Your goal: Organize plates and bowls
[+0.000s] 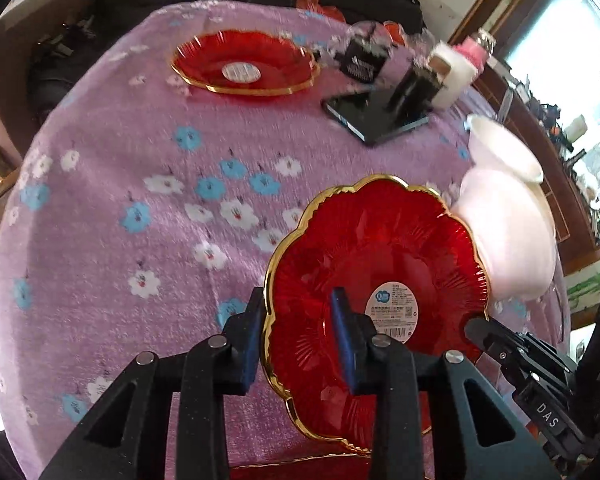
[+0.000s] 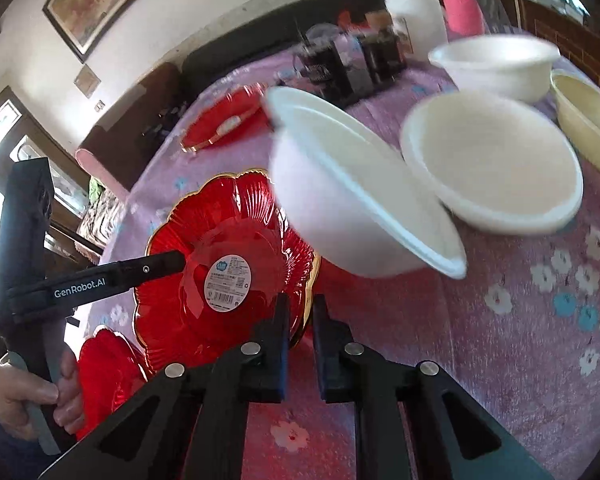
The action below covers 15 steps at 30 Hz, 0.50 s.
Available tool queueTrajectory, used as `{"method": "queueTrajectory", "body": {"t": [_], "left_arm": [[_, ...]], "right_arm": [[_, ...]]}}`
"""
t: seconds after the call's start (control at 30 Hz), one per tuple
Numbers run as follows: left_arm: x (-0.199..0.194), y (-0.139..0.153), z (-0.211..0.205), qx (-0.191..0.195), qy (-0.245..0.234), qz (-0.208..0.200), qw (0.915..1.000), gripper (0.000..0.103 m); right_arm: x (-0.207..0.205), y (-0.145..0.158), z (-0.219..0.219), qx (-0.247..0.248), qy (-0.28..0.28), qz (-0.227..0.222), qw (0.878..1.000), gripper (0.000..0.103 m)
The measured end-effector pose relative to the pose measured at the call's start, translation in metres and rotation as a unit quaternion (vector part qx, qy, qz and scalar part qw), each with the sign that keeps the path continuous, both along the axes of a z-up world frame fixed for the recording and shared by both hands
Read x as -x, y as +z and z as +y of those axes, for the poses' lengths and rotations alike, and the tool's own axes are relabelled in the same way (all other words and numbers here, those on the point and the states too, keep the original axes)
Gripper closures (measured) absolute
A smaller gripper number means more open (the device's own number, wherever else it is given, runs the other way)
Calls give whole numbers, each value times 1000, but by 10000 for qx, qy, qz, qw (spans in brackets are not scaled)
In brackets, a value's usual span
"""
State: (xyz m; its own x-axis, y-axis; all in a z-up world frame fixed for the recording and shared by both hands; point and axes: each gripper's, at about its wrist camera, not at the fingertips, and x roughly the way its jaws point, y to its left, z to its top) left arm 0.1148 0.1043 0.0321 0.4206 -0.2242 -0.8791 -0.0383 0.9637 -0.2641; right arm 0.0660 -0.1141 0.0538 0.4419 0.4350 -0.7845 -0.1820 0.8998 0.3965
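Left wrist view: the left gripper (image 1: 300, 340) has its two blue-padded fingers set on either side of the gold rim of a red glass plate (image 1: 376, 280), one pad outside the rim, the other inside the dish; the pads stand a little apart and whether they actually pinch the rim I cannot tell. The plate is tilted up off the purple flowered tablecloth (image 1: 140, 160). A white label sits at its centre. A white bowl (image 1: 508, 220), tipped on its side and motion-blurred, touches the plate's far right edge. A second red plate (image 1: 244, 64) lies flat at the far side of the table, well apart. A dark flat slab (image 1: 376, 116) with small dark boxes on it sits to the right of that plate. The right gripper's body enters at lower right.

Right wrist view: the right gripper (image 2: 302, 320) has its fingers nearly together around the near rim of the same red plate (image 2: 224, 256); contact is hidden. The tipped white bowl (image 2: 352, 200) hangs just above the plate's right side, blurred. Another white bowl (image 2: 492, 168) rests upright on the cloth beside it, a third (image 2: 496, 64) behind, and a cream bowl (image 2: 588, 120) at far right. One more red plate (image 2: 108, 376) lies at lower left, near the person's hand (image 2: 32, 396) on the left gripper's handle.
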Motion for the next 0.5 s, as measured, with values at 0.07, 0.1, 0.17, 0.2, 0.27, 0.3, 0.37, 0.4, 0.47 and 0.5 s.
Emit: {"method": "queueTrajectory", "body": {"t": [0.07, 0.1, 0.17, 0.2, 0.27, 0.3, 0.37, 0.4, 0.47, 0.5], "left_arm": [[2, 7, 2, -31, 38, -115, 9999, 72], [3, 12, 4, -31, 67, -195, 9998, 72], [7, 19, 8, 23, 97, -309, 9995, 72], [9, 24, 9, 38, 120, -391, 9992, 72], [14, 32, 10, 66, 128, -494, 9987, 72], [17, 37, 11, 100, 124, -586, 9982, 72], [21, 45, 8, 99, 117, -699, 9974, 72], [25, 50, 6, 83, 90, -765, 9970, 72], [30, 57, 5, 118, 80, -855, 9962, 72], [34, 61, 4, 128, 61, -898, 9959, 71]], "right_arm": [[-1, 7, 4, 39, -1, -125, 9999, 92], [-1, 11, 6, 46, 1, -199, 9998, 92], [1, 17, 8, 48, -1, -313, 9995, 92], [2, 21, 8, 20, 2, -378, 9993, 92], [4, 27, 8, -18, 27, -474, 9989, 92], [6, 31, 8, -23, 19, -525, 9986, 92], [11, 37, 8, -12, 15, -619, 9981, 92], [12, 40, 7, -36, 9, -651, 9979, 92], [15, 43, 4, -87, 10, -642, 9979, 92], [18, 45, 2, -157, 36, -629, 9979, 92]]}}
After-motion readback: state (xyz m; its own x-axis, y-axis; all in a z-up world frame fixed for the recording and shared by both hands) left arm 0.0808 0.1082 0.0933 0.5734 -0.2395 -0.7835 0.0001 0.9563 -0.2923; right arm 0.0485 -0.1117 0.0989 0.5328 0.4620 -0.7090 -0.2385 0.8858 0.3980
